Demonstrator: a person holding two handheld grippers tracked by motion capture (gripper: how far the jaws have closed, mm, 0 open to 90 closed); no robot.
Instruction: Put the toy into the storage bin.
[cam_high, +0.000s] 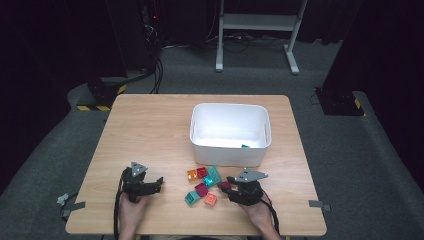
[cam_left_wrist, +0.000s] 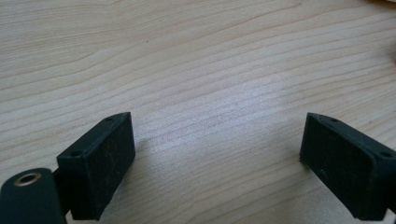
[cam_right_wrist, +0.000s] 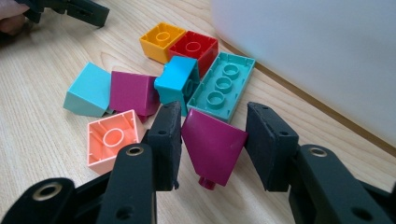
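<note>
Wooden table (cam_high: 150, 130): light grain, carries all items below.

White bin (cam_high: 230, 132): rectangular, at 12 o'clock from the brick cluster, its near wall just beside the orange and red bricks. One small teal piece (cam_high: 245, 146) lies inside near the front wall.

Brick cluster, table centre-front, between the two grippers:
- orange brick (cam_right_wrist: 162, 41) and red brick (cam_right_wrist: 194, 47), touching side by side, nearest the bin.
- teal three-stud plate (cam_right_wrist: 223, 86), flat, at 5 o'clock from the red brick.
- blue brick (cam_right_wrist: 176, 84), tipped on its side against the plate.
- purple slope brick (cam_right_wrist: 131, 92), at 9 o'clock from the blue one.
- pale turquoise slope brick (cam_right_wrist: 88, 91), just beside it, farther toward 9 o'clock.
- salmon brick (cam_right_wrist: 113, 139), stud up, at 6 o'clock from the two slopes.

Magenta slope brick (cam_right_wrist: 215, 144): tilted, between the right gripper's jaws, at 5 o'clock from the cluster. It touches the left jaw; contact with the other jaw cannot be told.

Right gripper (cam_right_wrist: 212, 140): jaws about half apart, set around the magenta brick; a firm hold cannot be confirmed.

Left gripper (cam_left_wrist: 217, 149): jaws wide apart, nothing between them, bare wood beneath; sits at 9 o'clock from the cluster, well apart.
</note>
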